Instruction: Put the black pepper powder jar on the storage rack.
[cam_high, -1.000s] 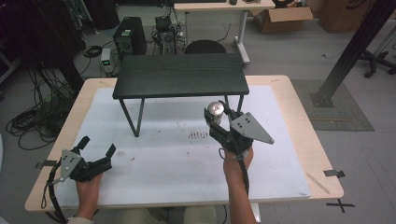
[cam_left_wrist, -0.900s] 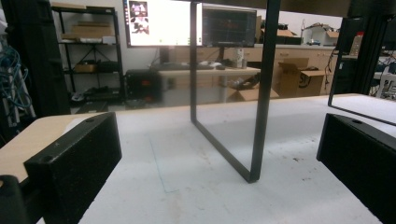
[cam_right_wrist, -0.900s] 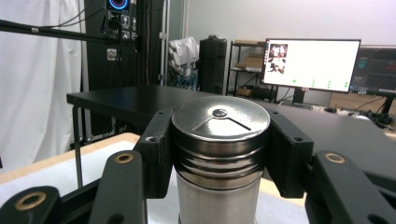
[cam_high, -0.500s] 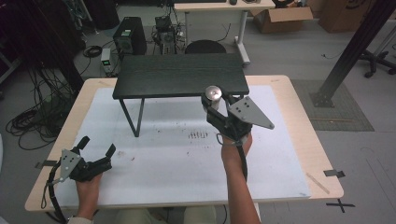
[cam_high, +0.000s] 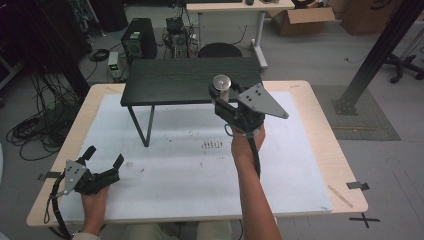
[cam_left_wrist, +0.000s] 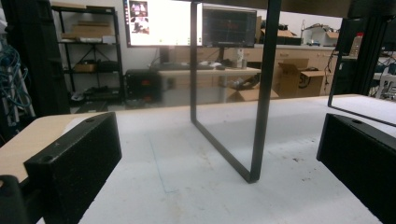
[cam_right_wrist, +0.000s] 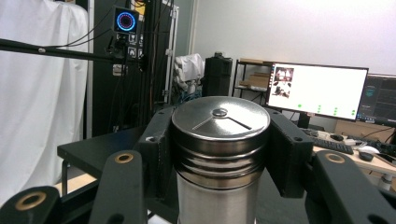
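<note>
The right gripper (cam_high: 221, 98) clamps a steel canister (cam_right_wrist: 219, 154) just under its ribbed lid, upright, at the centre of the high view over the front edge of the black shelf table (cam_high: 170, 82). The lid is closed, so its contents are hidden, and its base is cut off. At lower left, the left gripper (cam_high: 104, 161) rests spread and empty on the white mat (cam_high: 190, 165).
</note>
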